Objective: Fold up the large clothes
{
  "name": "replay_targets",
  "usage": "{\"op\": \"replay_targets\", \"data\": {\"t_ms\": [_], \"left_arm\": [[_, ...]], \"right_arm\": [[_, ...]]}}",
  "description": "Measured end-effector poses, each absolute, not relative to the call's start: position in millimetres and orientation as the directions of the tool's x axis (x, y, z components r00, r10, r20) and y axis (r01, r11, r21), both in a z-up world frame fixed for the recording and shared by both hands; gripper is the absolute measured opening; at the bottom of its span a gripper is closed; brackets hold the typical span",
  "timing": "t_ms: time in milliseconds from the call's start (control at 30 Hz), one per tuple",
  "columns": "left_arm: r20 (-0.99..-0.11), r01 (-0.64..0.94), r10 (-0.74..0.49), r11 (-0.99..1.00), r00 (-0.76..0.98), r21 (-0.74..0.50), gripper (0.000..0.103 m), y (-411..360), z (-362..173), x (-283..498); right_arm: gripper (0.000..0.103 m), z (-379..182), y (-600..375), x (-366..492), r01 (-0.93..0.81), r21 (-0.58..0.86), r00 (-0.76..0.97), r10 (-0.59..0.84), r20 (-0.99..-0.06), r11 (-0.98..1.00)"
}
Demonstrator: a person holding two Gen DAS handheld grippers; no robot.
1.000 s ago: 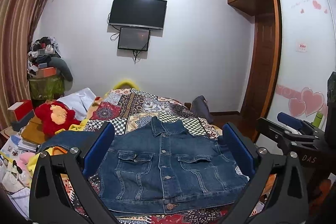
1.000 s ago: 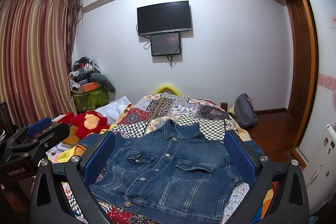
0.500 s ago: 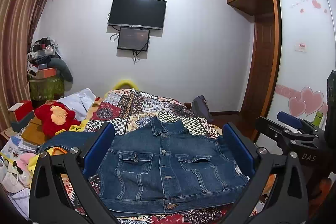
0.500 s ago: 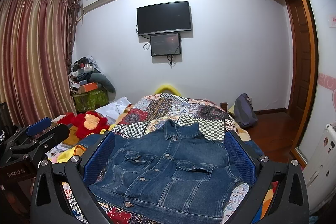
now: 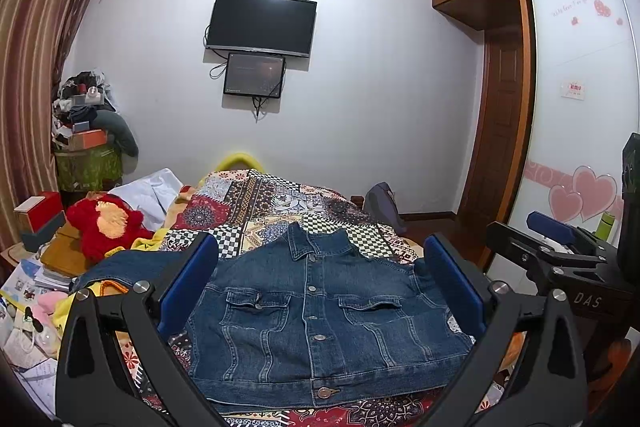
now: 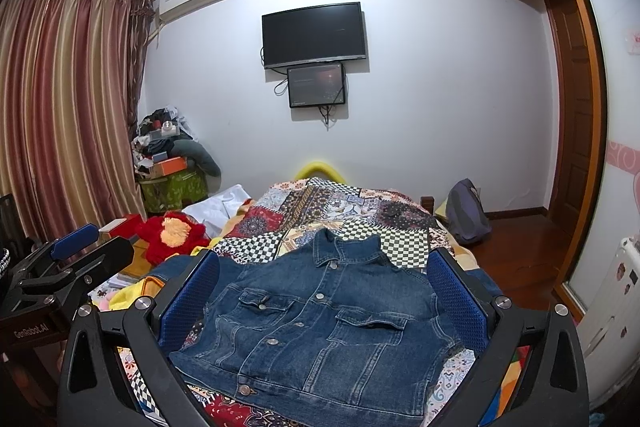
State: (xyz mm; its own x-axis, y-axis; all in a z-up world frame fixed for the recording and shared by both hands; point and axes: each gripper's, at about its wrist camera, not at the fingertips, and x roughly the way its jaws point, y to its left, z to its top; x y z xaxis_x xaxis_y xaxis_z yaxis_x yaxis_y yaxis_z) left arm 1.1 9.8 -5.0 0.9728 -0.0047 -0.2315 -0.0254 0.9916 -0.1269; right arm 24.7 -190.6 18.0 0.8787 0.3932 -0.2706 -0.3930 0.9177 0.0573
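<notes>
On the bed [image 5: 280, 199], denim jacket [image 5: 320, 315] lies flat, front up, buttoned, collar away, hem nearest, long axis running away from both tongs. Left tongs [image 5: 320, 291] and right tongs [image 6: 324, 299] spread apart, empty, hovering short of hem; neither clearly nearer.

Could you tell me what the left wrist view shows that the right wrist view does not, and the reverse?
Only the left wrist view shows the heart-decorated sliding door and the right gripper from outside. Only the right wrist view shows the full striped curtain and the left gripper from outside. Both show the denim jacket lying buttoned and flat on the patchwork bedspread, the wall television, the red plush toy, and open jaws holding nothing.
</notes>
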Motion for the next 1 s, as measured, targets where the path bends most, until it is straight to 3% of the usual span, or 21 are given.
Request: {"op": "replay_targets", "data": {"t_ms": [700,1000], "left_arm": [[-0.248,-0.043,0.009,0.991,0.969,-0.131,0.103,20.6,-9.8,13.3],[-0.412,-0.138,0.035,0.965,0.910,-0.223,0.103,90.8,-54.6,82.3]], "right_arm": [[0.103,17.9,-183.6,31.5,-0.404,0.050,0.870,0.401,-0.289,0.913],[0.103,-14.2,-142.4,101.3,-0.422,0.019,0.838,0.397,-0.373,0.907]]}}
